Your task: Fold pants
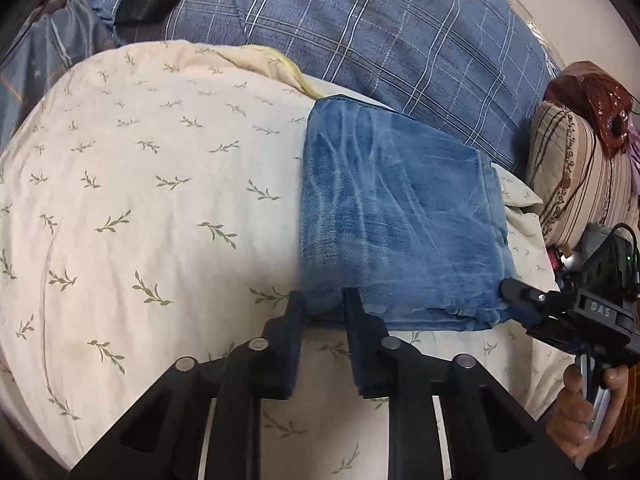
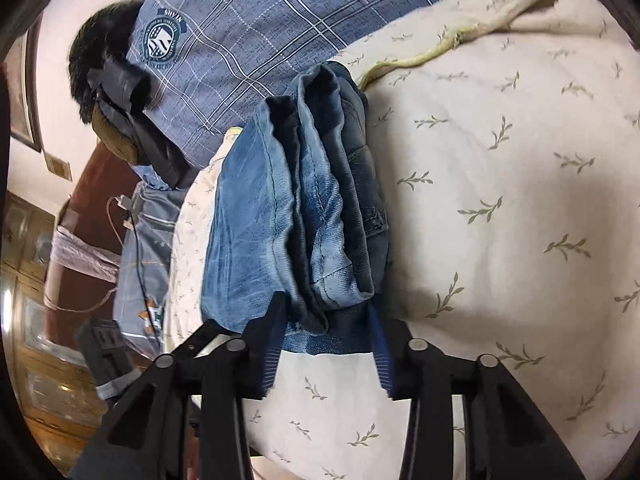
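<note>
Currently the folded blue denim pants (image 1: 400,216) are lying as a compact rectangular stack on the cream bed cover with the olive leaf-sprig print (image 1: 160,200), toward its edge next to the blue plaid pillow (image 1: 360,40). In the right wrist view the pants (image 2: 296,216) are showing their stacked layers end-on, hems and folds bunched together, darker denim on the side facing the cover's open area.

The left gripper (image 1: 323,300) is sitting at the near corner of the stack. Its jaws are narrow and are straddling that corner edge; one finger is lying against the stack's side, the other is over the top fabric. Whether the pads are actually pressing the cloth, I cannot tell.

The right gripper (image 2: 330,312) is working the stack's other near end. Its jaws are standing moderately apart with the lower denim layers between them; the blue ribbed pads (image 2: 382,344) are flanking the cloth, and a firm pinch is not visible. In the left wrist view the same gripper (image 1: 516,300) is touching the stack's near right corner, with the person's hand (image 1: 580,412) wrapping its handle.

Further out, a striped beige cushion (image 1: 576,184) and a glossy reddish-brown bag (image 1: 592,100) are lying beyond the pants. A dark grey garment with black fur trim (image 2: 116,92) is resting on the plaid pillow (image 2: 260,20), and wooden cabinets (image 2: 36,264) are standing at the side of the bed.
</note>
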